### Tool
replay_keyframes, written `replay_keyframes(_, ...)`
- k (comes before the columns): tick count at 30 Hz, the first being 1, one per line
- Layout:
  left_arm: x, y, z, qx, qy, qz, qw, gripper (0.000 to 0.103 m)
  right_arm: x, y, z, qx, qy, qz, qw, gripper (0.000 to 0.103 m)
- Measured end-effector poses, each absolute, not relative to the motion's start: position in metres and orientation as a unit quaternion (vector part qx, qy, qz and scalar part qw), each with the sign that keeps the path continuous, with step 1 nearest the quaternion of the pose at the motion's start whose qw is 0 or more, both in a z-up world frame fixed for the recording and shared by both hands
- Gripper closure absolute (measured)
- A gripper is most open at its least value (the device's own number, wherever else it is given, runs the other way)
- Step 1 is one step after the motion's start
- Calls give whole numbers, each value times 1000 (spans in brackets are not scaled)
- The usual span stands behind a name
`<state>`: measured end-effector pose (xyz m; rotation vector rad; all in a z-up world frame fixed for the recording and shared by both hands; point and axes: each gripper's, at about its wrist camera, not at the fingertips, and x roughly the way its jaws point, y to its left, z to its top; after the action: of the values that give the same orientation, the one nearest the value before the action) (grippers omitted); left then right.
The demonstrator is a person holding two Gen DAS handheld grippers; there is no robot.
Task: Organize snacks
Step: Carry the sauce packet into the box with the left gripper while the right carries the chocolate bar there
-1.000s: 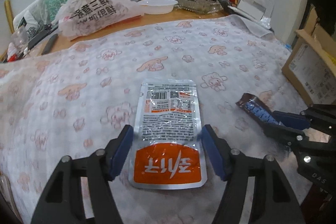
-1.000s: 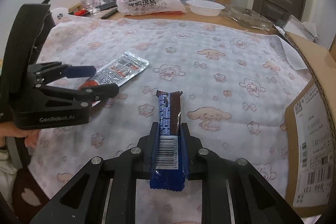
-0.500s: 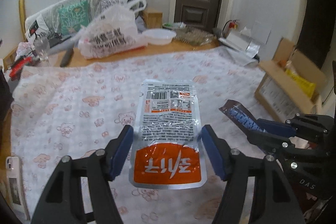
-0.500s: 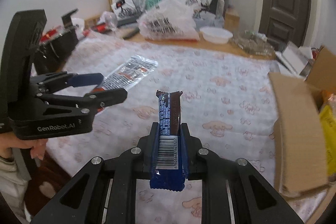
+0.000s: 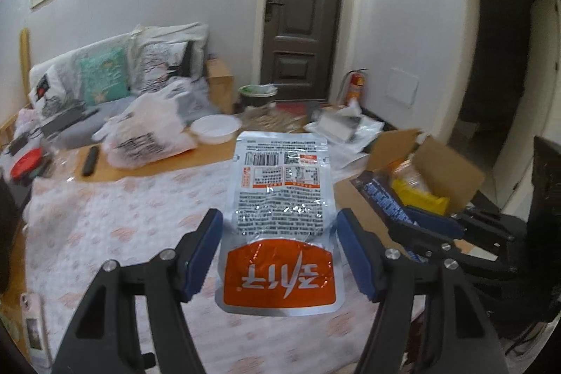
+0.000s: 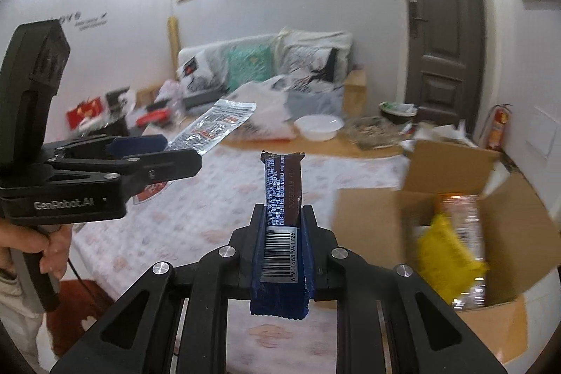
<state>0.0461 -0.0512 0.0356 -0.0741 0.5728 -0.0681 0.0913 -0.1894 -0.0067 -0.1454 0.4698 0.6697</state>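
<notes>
Snack pouch (image 5: 278, 216), silver and orange, was clamped flat between the pads of the left hand-held gripper (image 5: 279, 249), lifted clear of the patterned worktop (image 5: 105, 226). Right hand-held gripper (image 6: 282, 233) was closed tight on a blue chocolate bar (image 6: 282, 195), barcode up. Cardboard box (image 6: 508, 226) holding a yellow packet (image 6: 445, 255) stood open just right of it
</notes>
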Motion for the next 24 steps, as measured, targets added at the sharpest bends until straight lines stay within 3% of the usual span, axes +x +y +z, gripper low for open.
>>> replay_keyframes(14, 146, -201, 31, -22, 318, -138, 938, 39, 156, -320, -18, -25, 235, 215, 948, 89)
replay_keyframes(24, 188, -245, -3, -24, 363, -160, 917, 39, 190, -342, -40, -12, 256, 211, 943, 89)
